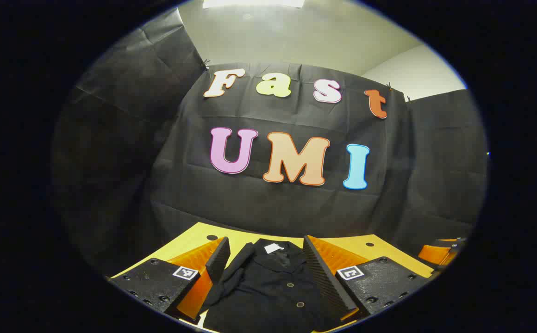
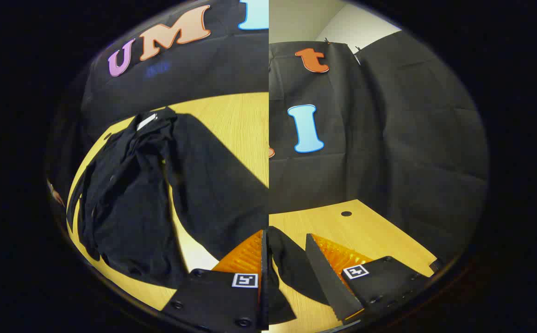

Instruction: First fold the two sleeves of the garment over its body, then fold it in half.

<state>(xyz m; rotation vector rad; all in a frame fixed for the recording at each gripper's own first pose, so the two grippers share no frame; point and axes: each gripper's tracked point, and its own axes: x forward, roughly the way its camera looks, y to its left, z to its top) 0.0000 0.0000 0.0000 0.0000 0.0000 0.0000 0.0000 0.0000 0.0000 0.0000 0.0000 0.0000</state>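
A black buttoned garment (image 1: 273, 286) lies on the yellow wooden table (image 1: 194, 236), collar and white label (image 1: 273, 248) at the far end. My left gripper (image 1: 268, 273) hovers low over it, open, with the cloth between its fingers; one sleeve (image 1: 231, 270) lies along the left finger. The right gripper view is split down the middle and its halves do not line up. Its left half shows the garment (image 2: 129, 194) with a sleeve (image 2: 213, 185) spread across the table. My right gripper (image 2: 287, 277) stands open around a strip of black sleeve cloth (image 2: 291, 268).
The booth's black cloth wall (image 1: 273, 208) rises just behind the table's far edge. Small round holes (image 2: 346, 214) mark the tabletop. The orange body of the other gripper (image 1: 437, 253) shows at the far right of the left gripper view. Bare wood (image 2: 365, 236) lies right of the sleeve.
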